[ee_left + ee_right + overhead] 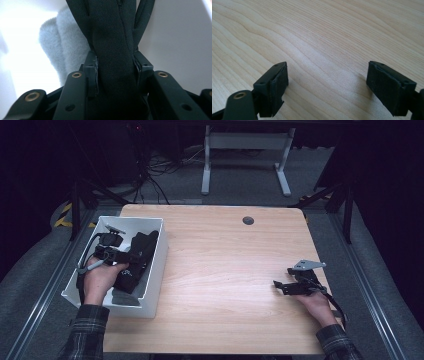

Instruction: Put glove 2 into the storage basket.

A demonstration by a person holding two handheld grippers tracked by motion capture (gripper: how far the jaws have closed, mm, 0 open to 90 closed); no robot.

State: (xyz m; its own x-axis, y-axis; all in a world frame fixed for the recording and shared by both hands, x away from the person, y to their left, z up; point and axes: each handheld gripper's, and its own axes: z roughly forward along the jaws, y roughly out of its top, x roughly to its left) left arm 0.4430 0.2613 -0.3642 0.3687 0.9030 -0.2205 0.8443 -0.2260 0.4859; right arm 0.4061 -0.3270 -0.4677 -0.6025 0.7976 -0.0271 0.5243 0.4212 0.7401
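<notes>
Black fabric garment (113,50) is clamped between the left gripper (131,256)'s pads inside the white bin (156,270), beside a grey fleecy cloth (62,42); judging by this, it is gripped but not yet lifted out. Well away from the bin, the right gripper (327,85) rests on the wooden table (225,265), jaws apart and empty.

Dark plaid sleeves on both forearms – checked flannel, cuffs at the wrists. The left gripper (117,251) is matte black with a pale grey handle piece and a grey three-cornered plate on top; its black arms carry brass-ringed screw holes. The right gripper (282,287) is black too – grey plate above, a dark cable trailing back, square black jaws faced with worn rubbery padding
</notes>
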